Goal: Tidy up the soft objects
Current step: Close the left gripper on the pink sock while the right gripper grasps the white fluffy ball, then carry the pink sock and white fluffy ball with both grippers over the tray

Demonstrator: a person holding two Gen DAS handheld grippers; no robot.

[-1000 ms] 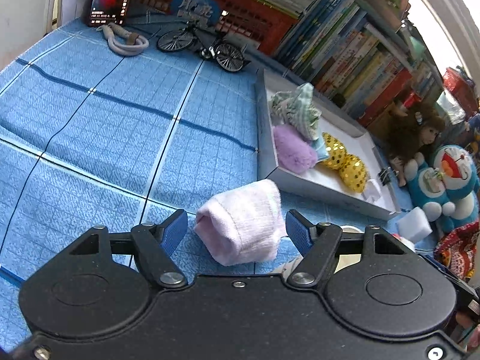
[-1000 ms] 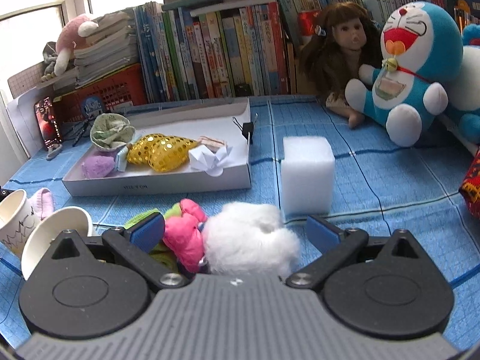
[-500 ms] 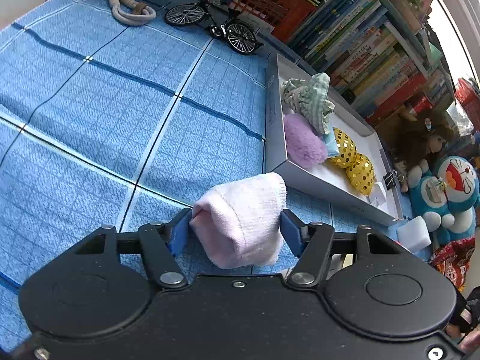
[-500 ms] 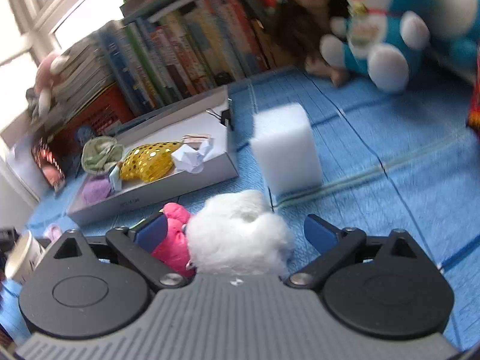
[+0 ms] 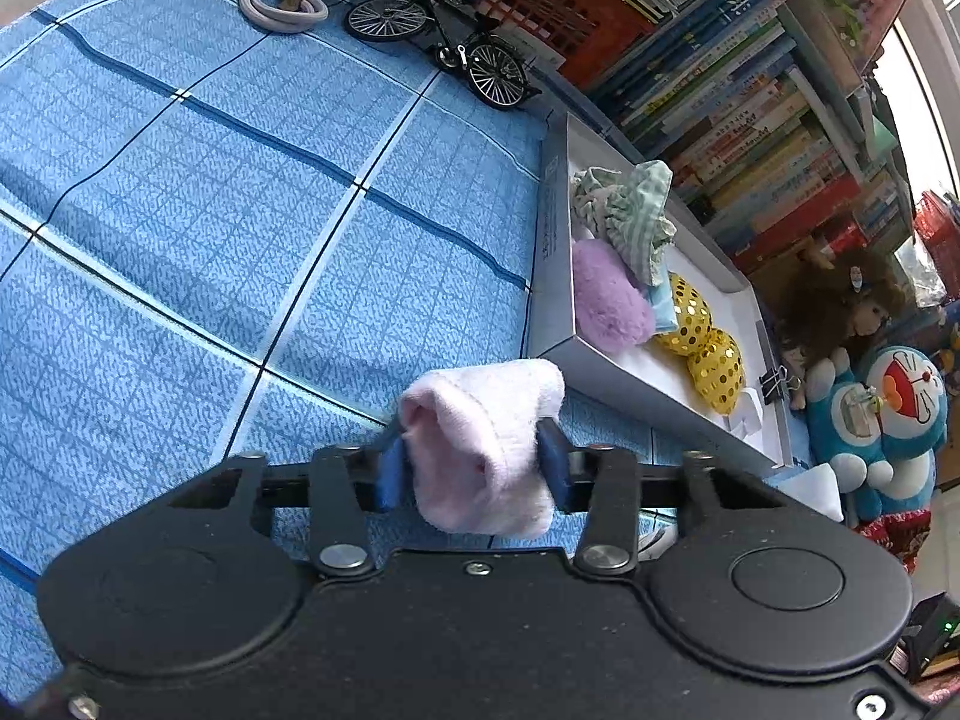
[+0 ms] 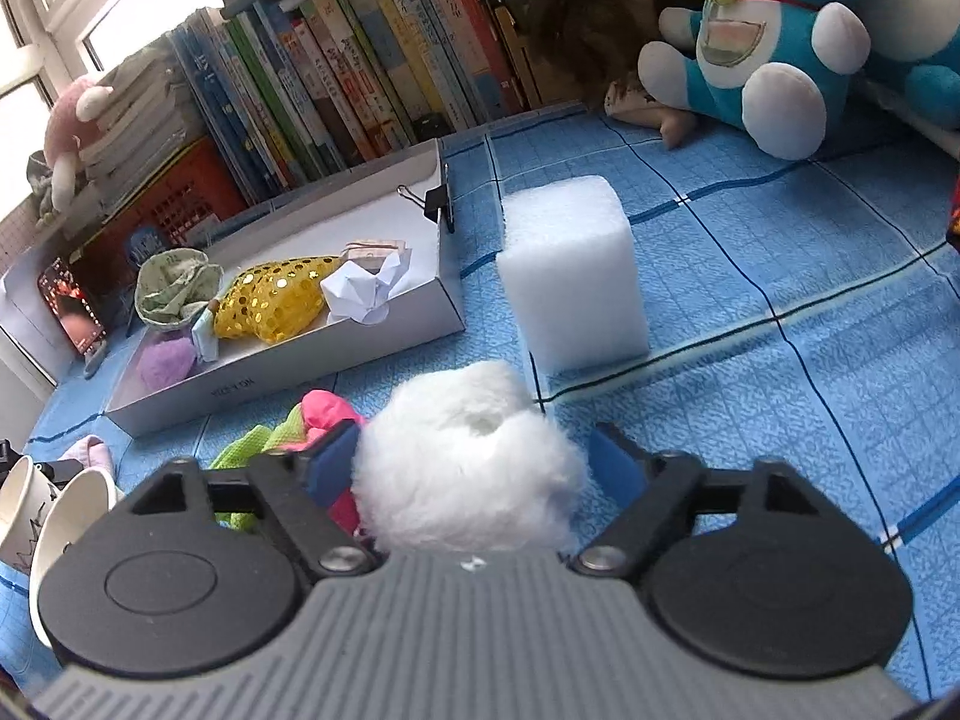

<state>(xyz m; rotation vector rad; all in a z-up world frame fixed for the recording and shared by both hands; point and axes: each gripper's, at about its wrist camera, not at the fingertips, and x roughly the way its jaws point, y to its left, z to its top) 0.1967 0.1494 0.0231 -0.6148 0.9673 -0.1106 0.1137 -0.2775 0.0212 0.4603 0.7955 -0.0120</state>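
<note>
Left wrist view, left gripper (image 5: pixel 474 468) closing, pads pressing a fuzzy pink sock (image 5: pixel 480 444), right gripper (image 6: pixel 474 468) angled downward, closing around fluffy white pompom (image 6: pixel 468 468), right pad not yet touching.

a pale pink sock (image 5: pixel 483 441), rolled w/ its open cuff facing the camera, is pinched between blue pads just off the blue checked cloth, near the box corner. a white fluffy ball (image 6: pixel 465 471) w/ a dent on top is seen between closing pads, the left one touching. pink and green fabric (image 6: pixel 303 429) is bunched beside it. a white foam block (image 6: pixel 570 276) stands upright beside the white box (image 6: pixel 288 363), where a purple puff, green cloth, gold sequin piece and crumpled paper are laid.
</note>
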